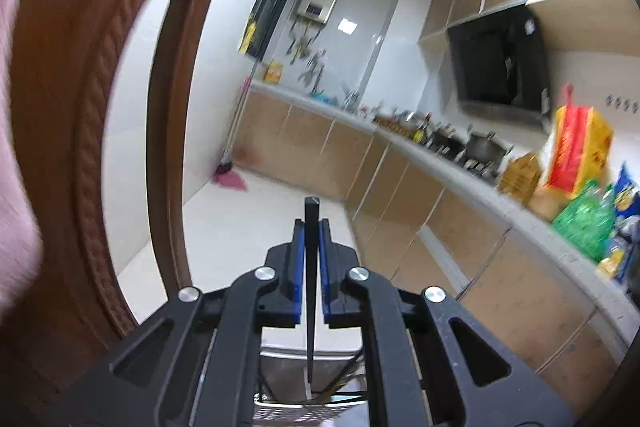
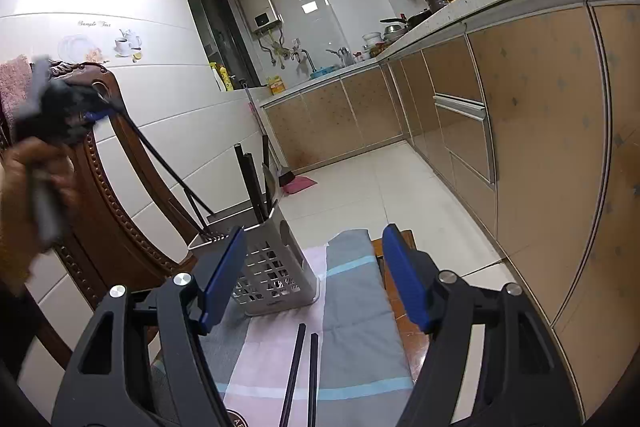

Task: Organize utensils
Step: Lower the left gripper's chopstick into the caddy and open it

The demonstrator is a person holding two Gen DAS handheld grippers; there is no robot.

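Fingers of your left gripper [image 1: 311,247] pinch one black chopstick [image 1: 311,291], its tip dipping into the white holder [image 2: 276,267]; your right gripper [image 2: 316,279] hangs wide and empty above two chopsticks [image 2: 302,375] on the striped cloth [image 2: 356,307], near side. Lower the held stick straight until it settles among the others, then release

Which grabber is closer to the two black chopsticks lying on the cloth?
The right gripper. It hangs open just above the two loose chopsticks on the cloth. The left gripper is up by the chair, holding another chopstick over the white utensil holder.
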